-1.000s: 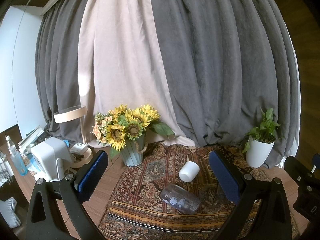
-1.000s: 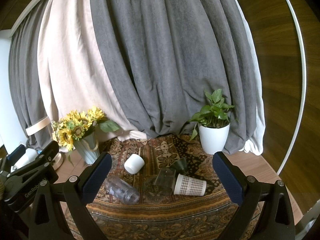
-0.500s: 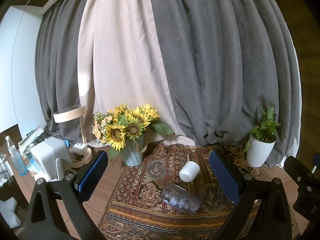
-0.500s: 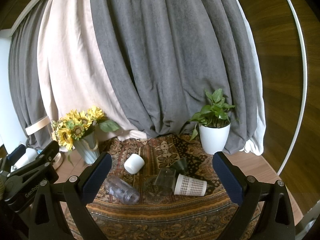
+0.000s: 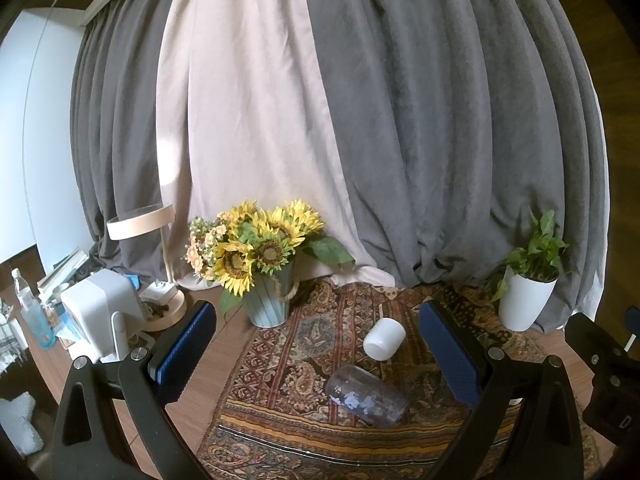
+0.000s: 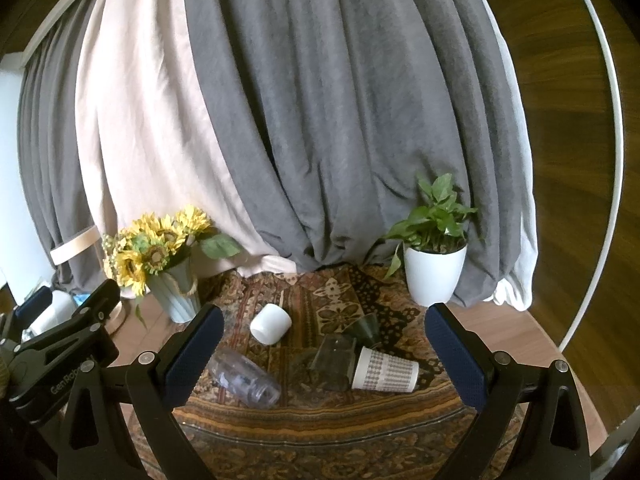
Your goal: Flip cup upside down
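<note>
Left claw [image 5: 316, 354] and right claw [image 6: 322, 354]: both spread wide, blue pads clear of everything, nothing gripped, held above the near edge of the patterned rug [image 6: 320, 420] on the wooden surface [image 6: 500, 328]. On the rug, all lying on their sides: small white cup [image 6: 271, 323] toward the far left, clear plastic tumbler [image 6: 244, 377] near left, dark glass cup [image 6: 334, 361] at centre touching the patterned paper cup [image 6: 385, 371] on its right. Small dark green cup [image 6: 366, 329] lies just beyond those two.
</note>
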The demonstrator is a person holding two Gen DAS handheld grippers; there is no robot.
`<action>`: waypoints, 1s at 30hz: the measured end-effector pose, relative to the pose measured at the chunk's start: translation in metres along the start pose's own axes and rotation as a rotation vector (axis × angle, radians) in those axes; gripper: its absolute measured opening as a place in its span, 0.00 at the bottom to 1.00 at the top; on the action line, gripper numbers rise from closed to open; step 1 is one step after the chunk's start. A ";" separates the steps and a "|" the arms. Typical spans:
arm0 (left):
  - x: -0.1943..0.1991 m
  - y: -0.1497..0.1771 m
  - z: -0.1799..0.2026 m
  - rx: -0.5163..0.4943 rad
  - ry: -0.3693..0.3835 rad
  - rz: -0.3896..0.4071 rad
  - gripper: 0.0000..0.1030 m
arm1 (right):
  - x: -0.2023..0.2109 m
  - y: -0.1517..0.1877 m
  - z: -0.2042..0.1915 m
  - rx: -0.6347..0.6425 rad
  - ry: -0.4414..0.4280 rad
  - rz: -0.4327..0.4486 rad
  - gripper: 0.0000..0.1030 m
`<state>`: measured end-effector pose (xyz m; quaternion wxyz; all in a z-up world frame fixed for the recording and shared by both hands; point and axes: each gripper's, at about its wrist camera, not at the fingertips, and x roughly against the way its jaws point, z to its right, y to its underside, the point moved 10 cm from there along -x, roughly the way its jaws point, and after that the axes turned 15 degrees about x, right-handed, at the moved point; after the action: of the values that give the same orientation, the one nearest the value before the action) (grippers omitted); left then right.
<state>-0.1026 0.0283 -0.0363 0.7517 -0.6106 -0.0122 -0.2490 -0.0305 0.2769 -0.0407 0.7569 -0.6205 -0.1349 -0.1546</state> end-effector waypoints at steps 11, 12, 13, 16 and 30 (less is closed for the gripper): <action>-0.025 0.019 -0.029 0.000 -0.105 -0.062 1.00 | -0.042 0.010 -0.037 0.056 -0.119 -0.090 0.98; -0.029 0.023 -0.034 0.006 -0.121 -0.077 1.00 | -0.047 0.012 -0.041 0.062 -0.132 -0.101 0.98; -0.032 0.025 -0.037 0.010 -0.131 -0.085 1.00 | -0.054 0.014 -0.047 0.072 -0.154 -0.115 0.98; -0.041 0.031 -0.047 0.024 -0.173 -0.105 1.00 | -0.069 0.020 -0.062 0.103 -0.199 -0.147 0.98; -0.078 0.068 -0.092 0.099 -0.384 -0.243 1.00 | -0.149 0.053 -0.132 0.278 -0.476 -0.433 0.98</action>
<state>-0.1710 -0.0202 -0.1467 0.7293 -0.6031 -0.2405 -0.2160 -0.1443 0.1668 -0.1728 0.7312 -0.4869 -0.4559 -0.1426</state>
